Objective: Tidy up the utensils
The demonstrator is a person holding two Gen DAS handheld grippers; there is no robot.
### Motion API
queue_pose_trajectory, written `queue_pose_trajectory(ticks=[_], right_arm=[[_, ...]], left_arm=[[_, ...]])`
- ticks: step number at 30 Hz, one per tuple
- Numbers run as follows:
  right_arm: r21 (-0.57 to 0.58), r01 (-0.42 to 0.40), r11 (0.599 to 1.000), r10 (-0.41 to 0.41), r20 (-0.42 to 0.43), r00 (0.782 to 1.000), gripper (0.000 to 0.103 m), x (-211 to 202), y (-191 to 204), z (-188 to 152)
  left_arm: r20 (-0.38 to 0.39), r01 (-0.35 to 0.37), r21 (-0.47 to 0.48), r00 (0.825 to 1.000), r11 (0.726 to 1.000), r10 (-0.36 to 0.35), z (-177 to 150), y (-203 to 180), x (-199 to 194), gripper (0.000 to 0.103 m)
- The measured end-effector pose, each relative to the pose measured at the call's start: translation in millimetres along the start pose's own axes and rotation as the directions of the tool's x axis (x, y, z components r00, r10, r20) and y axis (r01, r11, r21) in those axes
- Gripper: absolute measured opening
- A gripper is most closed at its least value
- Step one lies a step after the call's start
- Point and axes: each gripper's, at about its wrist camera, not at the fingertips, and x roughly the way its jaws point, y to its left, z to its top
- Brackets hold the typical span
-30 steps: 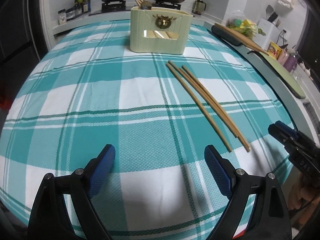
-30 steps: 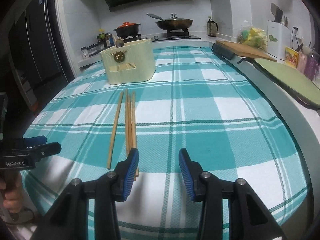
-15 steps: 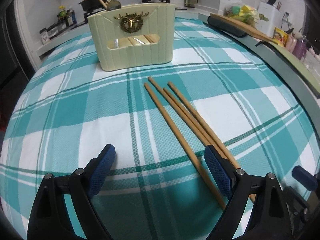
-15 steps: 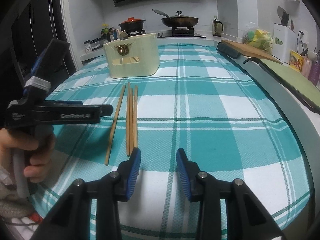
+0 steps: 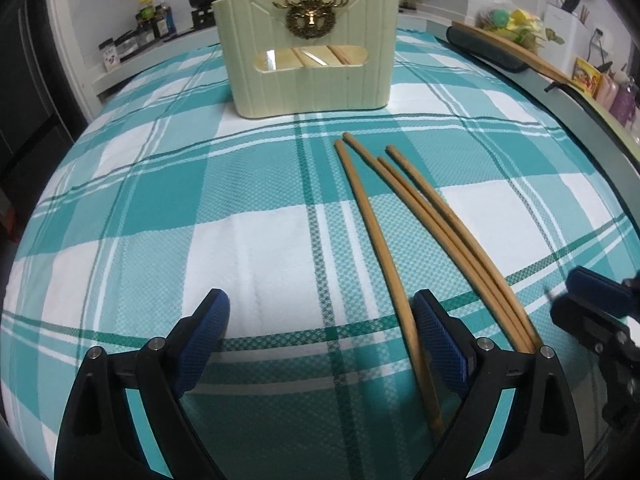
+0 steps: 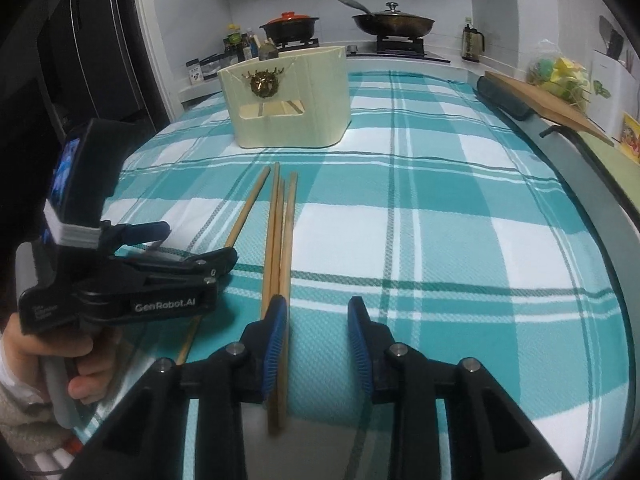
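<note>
On the teal plaid tablecloth (image 5: 160,208) in front of you, four wooden chopsticks (image 5: 432,216) lie side by side pointing toward the cream utensil holder (image 5: 308,60), one set slightly apart on the left and three bunched together. Your left gripper (image 5: 320,344) is spread wide with the lone chopstick running just inside its right pad, while your right gripper (image 6: 318,336) stands open with the bunch passing beside its left pad. Beyond the holder, a stove carries a red-lidded pot (image 6: 290,26) and a frying pan (image 6: 392,20).
</note>
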Motion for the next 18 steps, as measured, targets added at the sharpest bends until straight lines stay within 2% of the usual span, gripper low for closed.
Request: queue_pose_trajectory(ticks=[5,8,11,14,18], right_arm=[[-0.03,-0.073,0.997,0.07,-0.089,0.994,0.024,40,6,23],[-0.081,-0.083,0.993,0.073,-0.117,0.99,0.024,52,15,28],[-0.144,-0.028,0.989,0.009,-0.129,0.992,0.024,55,22,31],[-0.149,0.008,0.989,-0.031,-0.156,0.987,0.023,57,23,33],[-0.196,0.039,0.98,-0.068,-0.141,0.988,0.022,54,31,29]], left_arm=[[-0.006,-0.003,-0.052,1.0,0.999,0.002,-6,20,-1,0.095],[-0.003,-0.002,-0.066,1.0,0.998,0.001,-7,26,-2,0.096],[0.002,-0.007,-0.063,1.0,0.998,0.007,-8,25,-2,0.096],[0.004,-0.006,-0.061,1.0,0.998,0.006,-9,25,-3,0.096],[0.006,-0.007,-0.062,1.0,0.998,0.007,-9,26,-3,0.096]])
